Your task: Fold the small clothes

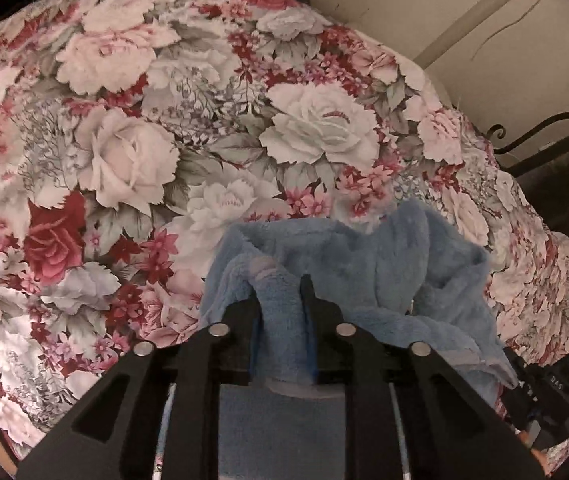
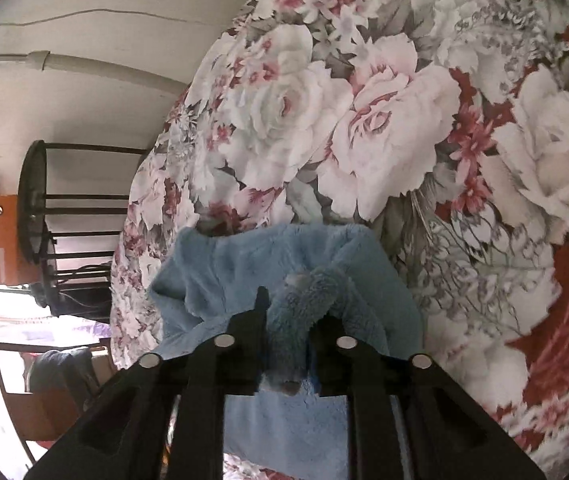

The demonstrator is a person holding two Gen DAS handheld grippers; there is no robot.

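blue fleece garment (image 1: 364, 256): 1 | floral bedspread (image 1: 132, 128): 1 | grippers: 2, left gripper (image 1: 280, 300), right gripper (image 2: 288, 312)

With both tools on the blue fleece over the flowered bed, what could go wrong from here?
1. The left tool holds only a narrow bunched fold of the blue fleece garment; it may slip out.
2. The right tool also pinches a thick roll, so the fold may come out uneven.
3. The garment lies near the edge of the floral bedspread and might slide off.
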